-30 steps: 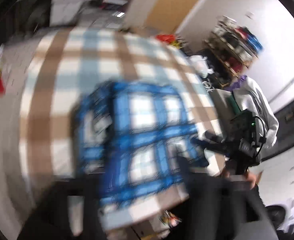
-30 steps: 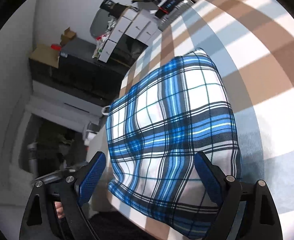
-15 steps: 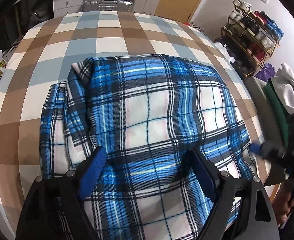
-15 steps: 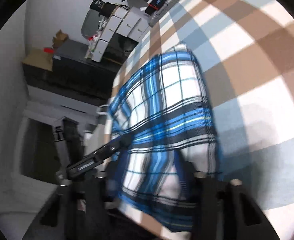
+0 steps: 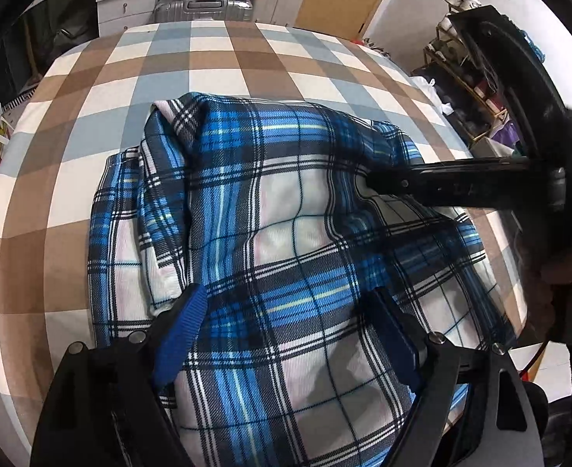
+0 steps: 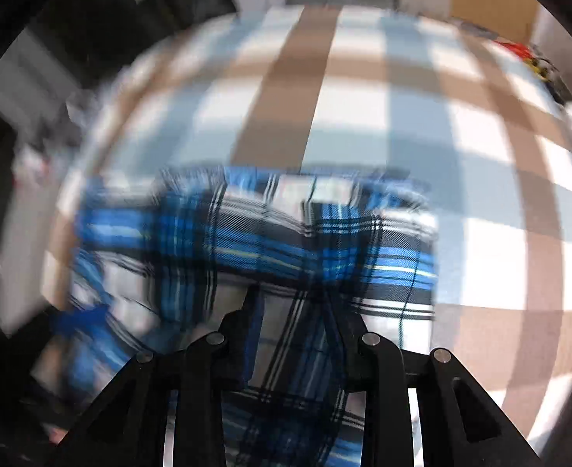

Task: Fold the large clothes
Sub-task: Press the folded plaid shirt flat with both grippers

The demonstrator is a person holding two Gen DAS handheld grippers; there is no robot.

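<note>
Blue plaid garment (image 5: 270, 233) lies bunched in the middle of the checked brown-and-white bedspread (image 5: 91, 89). Left gripper (image 5: 286, 311) hangs right over it, jaws spread wide, blue pads either side of the cloth without pinching. Right gripper (image 6: 291, 303) comes in from the right, its picture smeared; its jaws have just been closing, narrow now, plaid fabric between them, though I cannot tell if they truly bite.

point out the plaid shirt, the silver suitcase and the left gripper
plaid shirt (image 5: 286, 210): left wrist view, middle of the white check on top.
silver suitcase (image 5: 204, 10): left wrist view, its ribbed front.
left gripper (image 5: 286, 334): left wrist view, midway between the blue-padded fingertips.
</note>
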